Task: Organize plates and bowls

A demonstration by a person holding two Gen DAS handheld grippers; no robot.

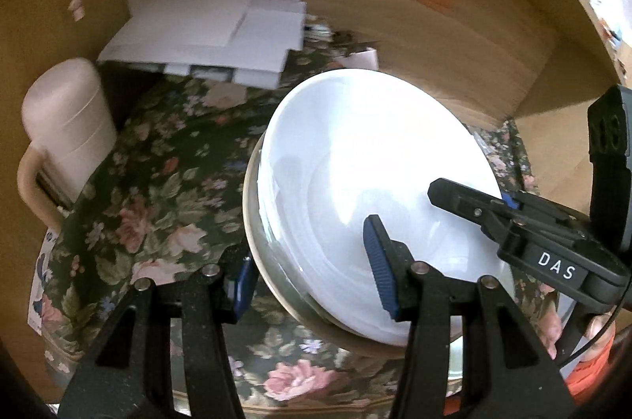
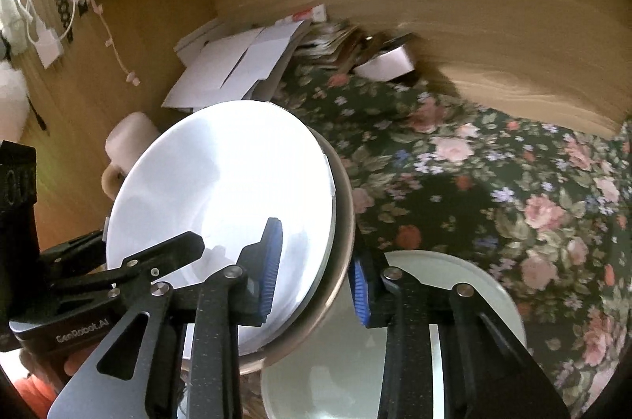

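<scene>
While the floral cloth [image 2: 493,189] fills most of both views, what matters to me is the stack of white plates on a tan-rimmed dish [image 1: 375,197], carried tilted between my two tongs and off the cloth. From the left tongs [image 1: 312,284] the stack lies ahead and toward one o'clock, its near rim running between the two blue pads, one pad inside on the white face and one outside under the tan rim, so I read the left as gripping the rim. From the right tongs [image 2: 316,276] the same stack sits toward eleven o'clock, with the rim again passing between the pads; the outer pad looks just off the tan edge, though glare makes that hard to judge, so I think the right is clamped on the rim but would not swear the pinch is firm. Both hands are about equally near, on opposite sides of the rim. A pale bowl [image 2: 466,284] rests on the cloth directly below the right tongs, at about five o'clock from the stack. I judge the stack must clear it or land on it.
</scene>
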